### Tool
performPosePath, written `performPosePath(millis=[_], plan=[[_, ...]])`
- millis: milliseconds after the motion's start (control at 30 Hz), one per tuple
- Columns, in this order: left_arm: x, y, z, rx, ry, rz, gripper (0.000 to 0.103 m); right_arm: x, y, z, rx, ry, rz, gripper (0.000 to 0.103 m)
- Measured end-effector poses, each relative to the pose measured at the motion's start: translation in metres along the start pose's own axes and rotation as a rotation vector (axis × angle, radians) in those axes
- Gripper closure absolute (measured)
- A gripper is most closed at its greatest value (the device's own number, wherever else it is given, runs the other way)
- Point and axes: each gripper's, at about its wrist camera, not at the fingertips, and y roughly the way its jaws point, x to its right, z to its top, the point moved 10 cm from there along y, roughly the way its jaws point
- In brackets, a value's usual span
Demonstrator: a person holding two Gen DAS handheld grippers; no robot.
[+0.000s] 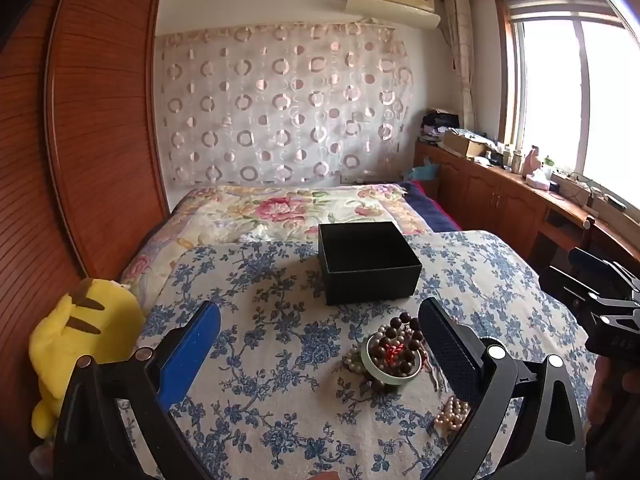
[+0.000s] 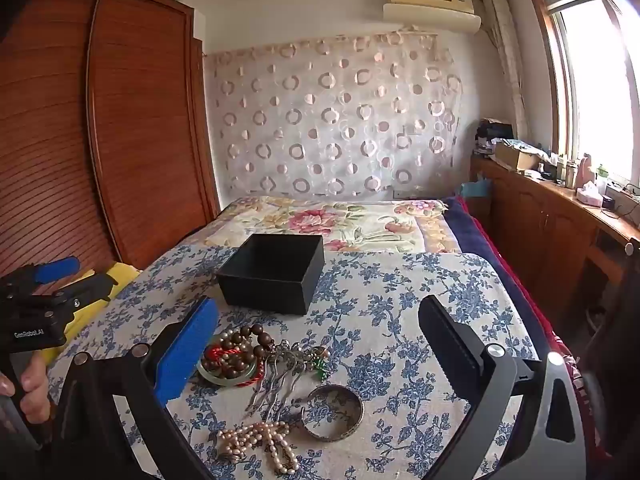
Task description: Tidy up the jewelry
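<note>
Black box [image 2: 276, 276] empty; jewelry pile [image 2: 256, 364] untouched on bed [image 2: 420, 312]; left claw [image 1: 320, 344], right claw [image 2: 320, 344] spread wide, gripping nothing.

The left gripper [image 1: 320, 340] is held with its jaws spread wide, nothing between them; the right gripper [image 2: 318, 336] is likewise spread and bare; bare fingers [image 2: 34, 376] wrap the left gripper's handle, seen from the right wrist view.
</note>
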Motion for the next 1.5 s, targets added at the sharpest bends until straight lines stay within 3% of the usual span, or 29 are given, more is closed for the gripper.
performPosePath(millis=[1500], plan=[[0.004, -0.013, 0.012, 0.029, 0.003, -0.006, 0.007, -0.003, -0.011, 0.010, 0.019, 0.004, 0.006, 0.002]])
